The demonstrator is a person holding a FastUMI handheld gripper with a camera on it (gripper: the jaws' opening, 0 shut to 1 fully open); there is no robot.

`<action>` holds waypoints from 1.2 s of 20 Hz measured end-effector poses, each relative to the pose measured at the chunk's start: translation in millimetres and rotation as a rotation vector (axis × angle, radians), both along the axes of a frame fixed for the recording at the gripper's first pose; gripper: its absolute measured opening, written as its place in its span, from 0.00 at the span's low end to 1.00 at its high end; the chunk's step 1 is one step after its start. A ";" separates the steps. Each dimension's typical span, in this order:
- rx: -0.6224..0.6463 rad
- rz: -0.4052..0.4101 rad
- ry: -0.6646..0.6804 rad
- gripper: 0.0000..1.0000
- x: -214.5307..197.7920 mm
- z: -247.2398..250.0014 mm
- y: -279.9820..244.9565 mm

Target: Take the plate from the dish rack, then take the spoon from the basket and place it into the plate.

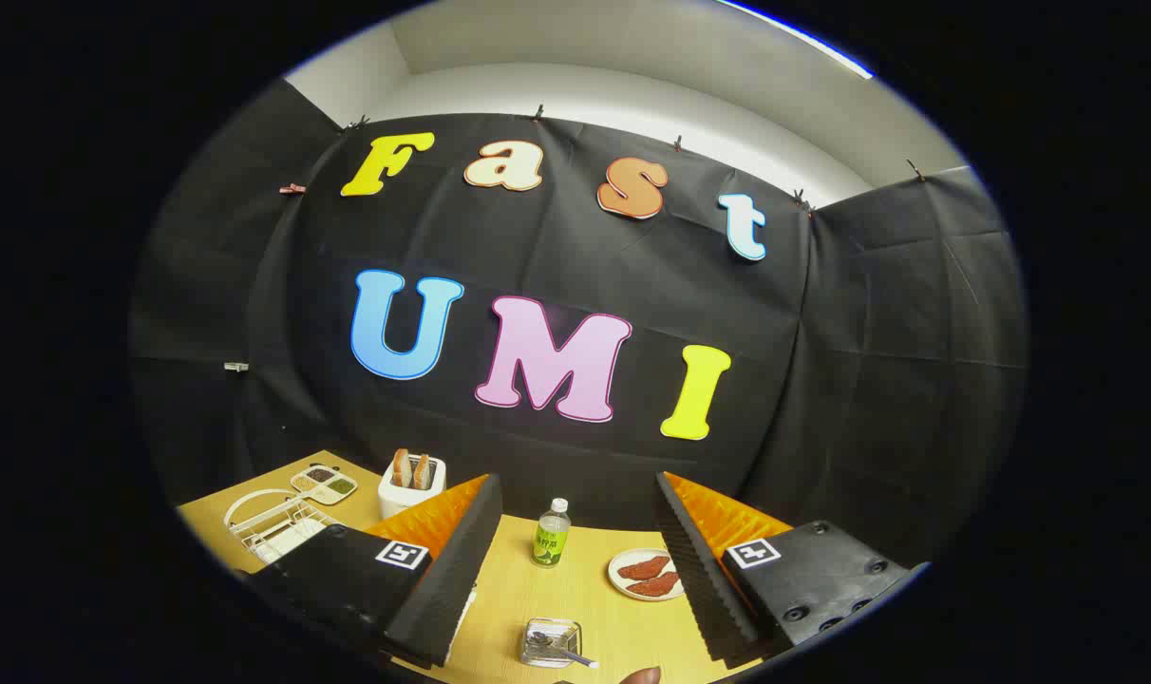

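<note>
Fingers of the gripper [575,570] stand wide apart with nothing held between them, their ribbed black pads [443,589] facing each other over the wooden table [575,598]. Between the fingers and low in the gap lies the basket [551,642], a small clear container, with the spoon [568,654] resting in it, its handle pointing out toward the right finger. Neither finger touches the basket or the spoon. Further ahead in the gap stands a bottle [551,533] with a green label and white cap, upright. Just beside the right finger's inner face, a little beyond the basket, sits a plate [646,574] carrying two reddish pieces of food [650,575]; the finger hides its right edge. Out past the left finger lies the rack [270,528], a white wire frame on the table, partly hidden behind that finger, and whether it holds a plate cannot be told. Beyond the rack sits a divided tray [326,483] with dark and green fillings, and next to it a white toaster [411,483] with two slices of toast standing in its slots, just beyond the left fingertip.
</note>
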State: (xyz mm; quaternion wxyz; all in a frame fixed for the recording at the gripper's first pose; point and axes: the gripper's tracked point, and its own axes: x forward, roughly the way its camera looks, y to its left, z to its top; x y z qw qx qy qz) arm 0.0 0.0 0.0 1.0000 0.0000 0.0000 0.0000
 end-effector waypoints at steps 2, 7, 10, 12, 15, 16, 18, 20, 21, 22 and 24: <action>0.017 0.003 0.003 0.98 -0.4 0.0 0.6; 0.015 0.009 0.007 0.98 -1.0 -0.5 2.0; 0.014 0.010 0.003 0.98 -2.0 1.3 3.1; 0.017 0.013 0.002 0.98 -2.6 2.1 4.3; 0.021 0.033 -0.003 0.98 -3.3 3.7 10.0; 0.022 0.040 -0.003 0.98 -3.3 3.3 12.6; 0.032 0.064 0.009 0.98 -3.4 1.8 22.7; 0.045 0.101 0.050 0.97 -1.2 -5.9 38.4; 0.051 0.131 0.080 0.98 -0.3 -11.7 51.2; 0.057 0.158 0.118 0.98 0.7 -20.3 64.8; 0.067 0.208 0.206 0.98 4.1 -40.2 91.4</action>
